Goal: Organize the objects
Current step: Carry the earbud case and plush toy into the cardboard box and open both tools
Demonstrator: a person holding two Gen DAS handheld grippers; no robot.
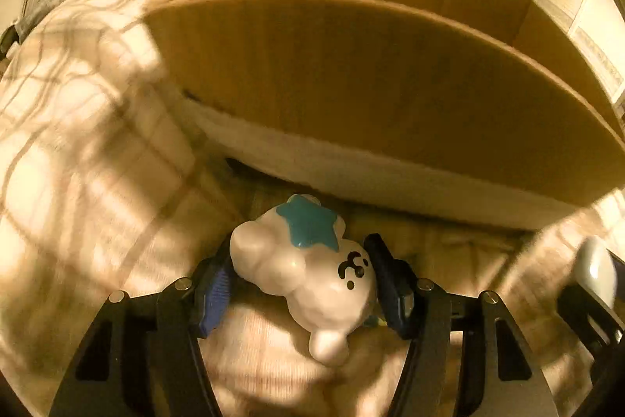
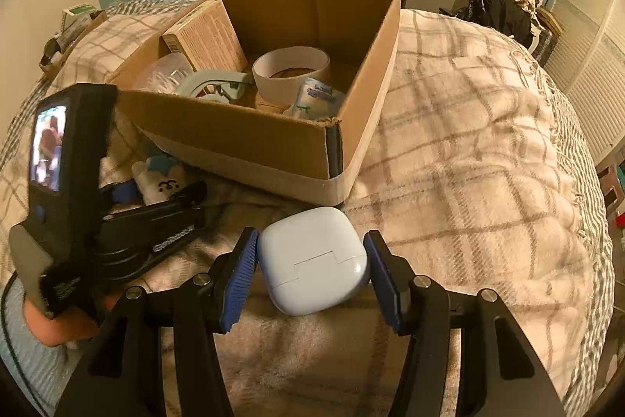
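The right hand-held gripper [image 2: 310, 270] clamps a pale earbud case [image 2: 312, 260] on the bed's blanket [image 2: 468, 127]. The left hand-held gripper [image 1: 302, 276] brackets a white bear figurine [image 1: 308, 272], pads apparently touching. Both remain unboxed. Beyond, the cardboard box [image 2: 250, 139] already holds about 5 items; its labels are unreadable.

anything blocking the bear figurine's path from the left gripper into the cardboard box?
Only the cardboard box's near wall, which rises directly ahead of the bear figurine between the left gripper's fingers. It has to go over that wall; nothing else visible is in the way.
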